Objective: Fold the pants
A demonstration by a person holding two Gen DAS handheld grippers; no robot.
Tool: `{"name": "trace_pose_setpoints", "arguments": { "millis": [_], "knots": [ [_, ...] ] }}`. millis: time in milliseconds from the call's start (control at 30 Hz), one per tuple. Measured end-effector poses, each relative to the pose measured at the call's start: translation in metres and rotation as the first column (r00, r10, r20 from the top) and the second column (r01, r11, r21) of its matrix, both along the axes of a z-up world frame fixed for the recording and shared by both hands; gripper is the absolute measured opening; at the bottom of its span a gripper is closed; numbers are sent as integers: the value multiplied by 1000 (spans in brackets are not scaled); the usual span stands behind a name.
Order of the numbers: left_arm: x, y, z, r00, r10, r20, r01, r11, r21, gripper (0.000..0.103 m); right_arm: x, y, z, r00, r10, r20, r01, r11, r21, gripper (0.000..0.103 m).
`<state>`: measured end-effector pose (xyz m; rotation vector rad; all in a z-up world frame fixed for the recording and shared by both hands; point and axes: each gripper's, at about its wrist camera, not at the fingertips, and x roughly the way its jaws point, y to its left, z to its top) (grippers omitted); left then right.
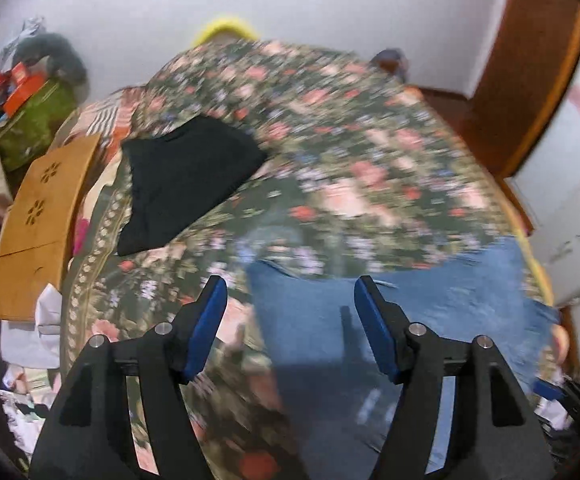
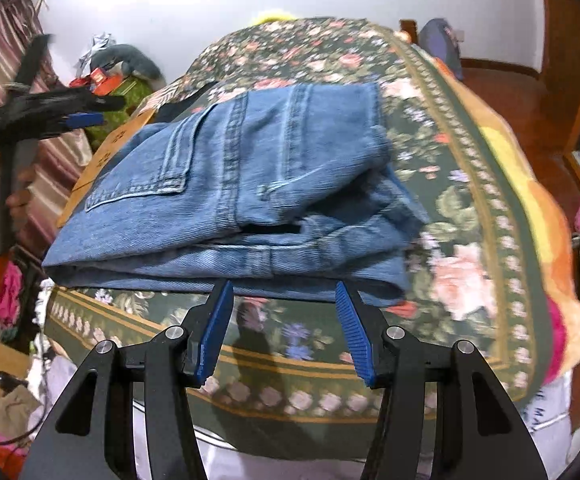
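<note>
- Pants (image 2: 234,184): blue denim, paler stitching.
- Bedspread (image 2: 450,208): dark green, pink florals, gold border.
- Garment (image 1: 186,184) at ten o'clock: plain black.
- Gripper pads (image 2: 214,332): blue.

Bed (image 2: 470,184), floral blanket; folded jeans (image 2: 250,184), black garment (image 1: 186,184) on it.

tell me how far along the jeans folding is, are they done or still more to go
Mostly done, it looks. The jeans lie folded in a stacked bundle on the flowered bed cover, back pocket up. Nothing is in hand: the right gripper is open just short of the near edge, and the left gripper is open above the bed. At most a tidy of the loose right-hand layers remains.
</note>
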<state>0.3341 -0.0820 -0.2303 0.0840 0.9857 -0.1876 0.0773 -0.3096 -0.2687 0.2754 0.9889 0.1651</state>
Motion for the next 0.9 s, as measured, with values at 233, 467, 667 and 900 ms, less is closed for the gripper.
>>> {"name": "trace_pose_setpoints", "arguments": {
  "millis": [233, 467, 667, 900],
  "knots": [
    [53, 7, -62, 989, -53, -139, 54, 998, 7, 65, 22, 11, -7, 998, 21, -54, -21, 1000, -2, 52],
    [28, 41, -77, 989, -92, -114, 84, 994, -73, 68, 57, 10, -9, 998, 26, -58, -30, 996, -83, 51],
    [-10, 76, -70, 983, -116, -142, 96, 985, -142, 68, 100, 15, -7, 999, 35, -30, -39, 987, -156, 41],
    [-69, 71, -67, 981, -132, -140, 109, 981, -160, 68, 110, -2, -4, 999, 19, -33, -24, 986, -165, 41]
  ]
}}
